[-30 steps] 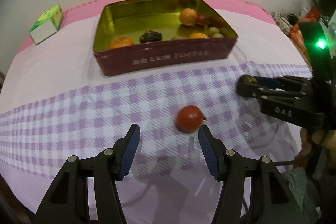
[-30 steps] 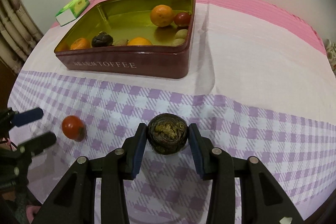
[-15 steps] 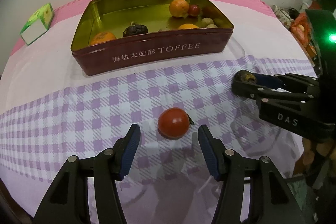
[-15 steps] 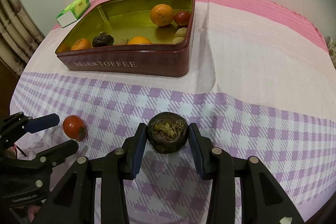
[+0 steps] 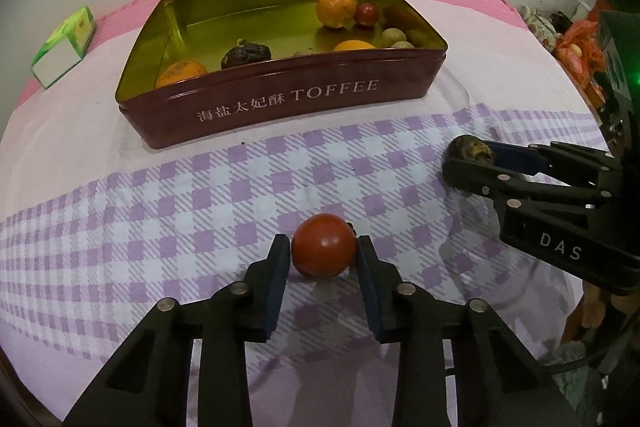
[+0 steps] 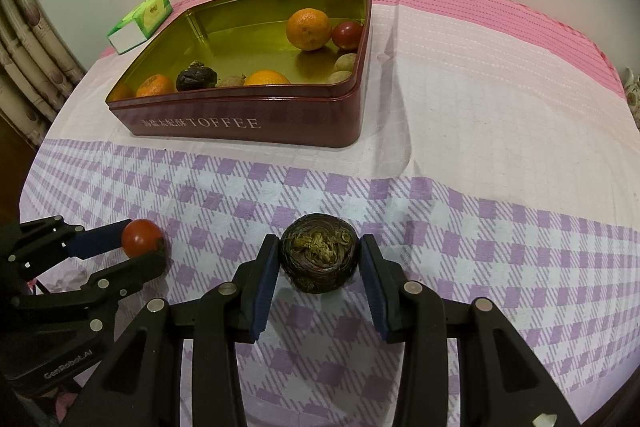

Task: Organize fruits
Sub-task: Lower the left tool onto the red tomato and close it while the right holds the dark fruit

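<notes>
My left gripper (image 5: 323,247) is shut on a red tomato (image 5: 323,245) low over the checked cloth; it also shows in the right wrist view (image 6: 141,237). My right gripper (image 6: 319,253) is shut on a dark wrinkled fruit (image 6: 319,253), seen too in the left wrist view (image 5: 470,151). The maroon TOFFEE tin (image 5: 288,99) stands beyond both, open, holding oranges (image 5: 335,9), a small tomato (image 5: 366,14), a dark fruit (image 5: 245,54) and pale round fruits (image 5: 393,35).
A green and white carton (image 5: 64,45) lies at the far left on the pink cloth. Bags and clutter (image 5: 576,47) sit beyond the table's right edge. A curtain (image 6: 24,59) hangs at the left in the right wrist view.
My left gripper has moved forward around the tomato and closed on it. The right gripper has kept its hold on the dark fruit and stayed nearly still.
</notes>
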Motion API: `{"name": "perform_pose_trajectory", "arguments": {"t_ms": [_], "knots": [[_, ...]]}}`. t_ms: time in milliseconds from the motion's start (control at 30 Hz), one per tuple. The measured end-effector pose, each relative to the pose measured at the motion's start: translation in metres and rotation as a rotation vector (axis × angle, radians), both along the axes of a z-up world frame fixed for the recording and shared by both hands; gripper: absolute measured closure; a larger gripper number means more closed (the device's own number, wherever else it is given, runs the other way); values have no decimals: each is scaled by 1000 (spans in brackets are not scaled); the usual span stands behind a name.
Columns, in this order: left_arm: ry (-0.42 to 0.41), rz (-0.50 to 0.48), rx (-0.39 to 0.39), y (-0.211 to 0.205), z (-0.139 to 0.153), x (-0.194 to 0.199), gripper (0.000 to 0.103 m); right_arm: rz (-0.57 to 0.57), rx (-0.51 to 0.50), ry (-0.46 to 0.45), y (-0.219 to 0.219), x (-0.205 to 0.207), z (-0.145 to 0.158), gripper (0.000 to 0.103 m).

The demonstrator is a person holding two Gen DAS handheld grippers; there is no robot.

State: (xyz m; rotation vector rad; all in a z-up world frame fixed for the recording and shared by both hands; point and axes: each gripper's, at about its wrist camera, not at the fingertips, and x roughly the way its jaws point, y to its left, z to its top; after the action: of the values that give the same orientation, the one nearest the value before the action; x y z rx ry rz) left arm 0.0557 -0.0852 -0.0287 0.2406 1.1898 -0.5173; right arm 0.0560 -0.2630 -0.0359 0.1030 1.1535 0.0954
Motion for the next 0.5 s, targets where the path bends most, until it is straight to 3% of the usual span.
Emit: {"name": "perform_pose_trajectory", "arguments": {"t_ms": [500], "knots": [[-17,53,4,13,4,7,70,0,0,-1,1,0,0,65]]}}
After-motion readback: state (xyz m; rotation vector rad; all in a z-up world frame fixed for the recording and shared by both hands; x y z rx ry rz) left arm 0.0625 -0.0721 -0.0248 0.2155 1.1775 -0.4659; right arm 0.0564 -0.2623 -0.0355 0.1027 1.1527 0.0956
